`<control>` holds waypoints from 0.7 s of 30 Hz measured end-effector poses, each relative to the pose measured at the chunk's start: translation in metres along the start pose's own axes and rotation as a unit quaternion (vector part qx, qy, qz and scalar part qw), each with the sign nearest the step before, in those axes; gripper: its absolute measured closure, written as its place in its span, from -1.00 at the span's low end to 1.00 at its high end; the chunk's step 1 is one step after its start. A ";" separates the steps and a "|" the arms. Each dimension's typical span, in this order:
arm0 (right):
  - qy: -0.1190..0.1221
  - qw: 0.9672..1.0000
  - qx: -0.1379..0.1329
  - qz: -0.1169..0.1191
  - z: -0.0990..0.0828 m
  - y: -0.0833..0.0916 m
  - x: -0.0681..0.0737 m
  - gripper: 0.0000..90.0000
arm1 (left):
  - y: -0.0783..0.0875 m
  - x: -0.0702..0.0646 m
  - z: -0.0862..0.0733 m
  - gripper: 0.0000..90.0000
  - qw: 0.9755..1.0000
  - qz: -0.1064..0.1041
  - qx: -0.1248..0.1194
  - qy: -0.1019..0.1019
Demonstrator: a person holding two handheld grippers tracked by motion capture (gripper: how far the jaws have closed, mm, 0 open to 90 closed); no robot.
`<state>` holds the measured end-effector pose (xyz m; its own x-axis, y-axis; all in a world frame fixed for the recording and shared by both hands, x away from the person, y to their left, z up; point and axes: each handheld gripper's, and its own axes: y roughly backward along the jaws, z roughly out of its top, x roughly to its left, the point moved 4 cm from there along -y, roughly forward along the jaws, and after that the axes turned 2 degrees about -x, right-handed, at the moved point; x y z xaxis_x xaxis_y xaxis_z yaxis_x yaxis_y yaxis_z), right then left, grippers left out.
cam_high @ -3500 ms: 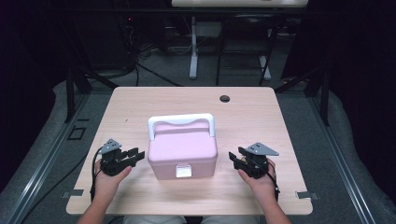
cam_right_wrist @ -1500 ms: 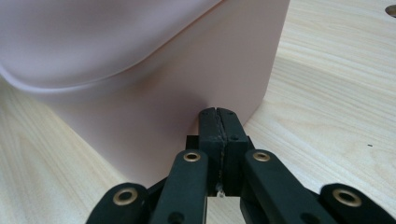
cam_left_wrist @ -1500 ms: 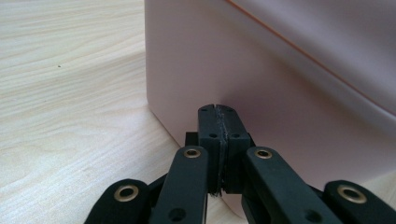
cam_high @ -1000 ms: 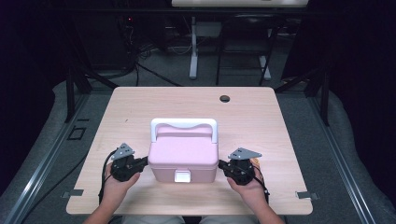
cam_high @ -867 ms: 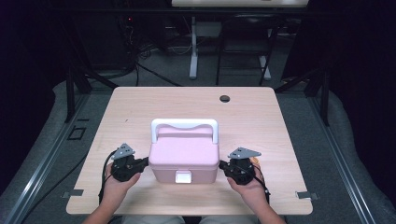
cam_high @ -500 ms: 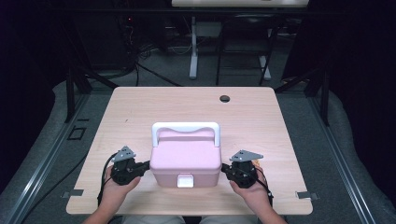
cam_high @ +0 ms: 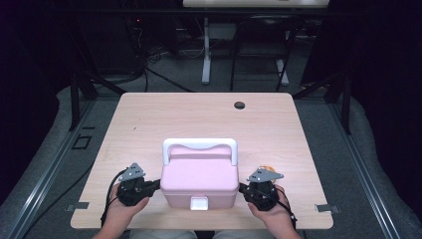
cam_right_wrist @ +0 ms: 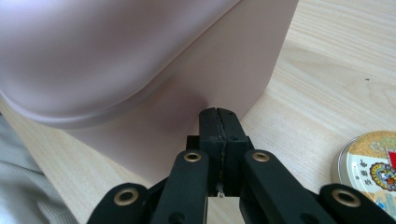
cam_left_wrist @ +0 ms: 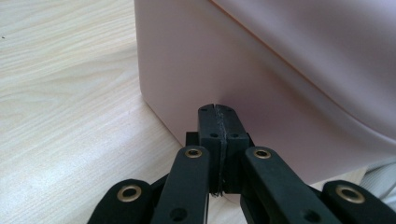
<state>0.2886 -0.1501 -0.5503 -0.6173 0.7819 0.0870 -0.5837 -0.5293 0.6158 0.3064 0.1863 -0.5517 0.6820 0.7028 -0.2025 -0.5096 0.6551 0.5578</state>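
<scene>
A pale pink plastic lidded box with a white carry handle and a white front latch (cam_high: 200, 175) stands on the light wooden surface (cam_high: 149, 124), close to its near edge and roughly centred between the person's two hands. The left tool (cam_high: 151, 186) meets the box's left side wall and the right tool (cam_high: 243, 189) meets its right side wall, so the box lies straight inward from each: to the right of the left tool, to the left of the right one. Both are equally near, one per side, at about the same height low on the walls.

In the left gripper view the left tool (cam_left_wrist: 218, 109) is clenched, its two black jaws pressed flat together with nothing between them, and their tips butt against the pink wall just above where it meets the surface. The right gripper view shows the same on the other side: the right tool (cam_right_wrist: 218, 112) clenched on nothing, tips against the wall under the overhang of the lid.

The box's long axis runs left to right, so the two tools press along it from opposite ends. That squeeze line looks like what any coming move depends on; a slide or lift would need both pushes kept level and opposed, or the box may pivot.

A round gold-rimmed printed tin lid or disc (cam_right_wrist: 371, 170) lies flat on the surface just beside the right tool, apart from the box
</scene>
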 end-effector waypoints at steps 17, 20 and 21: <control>-0.016 0.999 -0.027 0.008 0.001 0.004 -0.012 0.63 | 0.000 0.014 0.003 0.72 1.000 -0.005 -0.005 0.022; -0.009 0.999 -0.042 -0.007 0.003 0.006 -0.016 0.56 | 0.001 0.020 0.004 0.61 1.000 0.005 -0.013 0.025; -0.008 0.999 -0.051 -0.009 0.005 0.007 -0.017 0.49 | 0.001 0.022 0.003 0.59 1.000 0.016 -0.015 0.017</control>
<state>0.2976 -0.1658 -0.5440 -0.5976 0.7968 0.0891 -0.6462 -0.5445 0.5347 0.3225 0.2017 -0.5531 0.6474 0.7317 -0.2132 -0.5459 0.6404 0.5403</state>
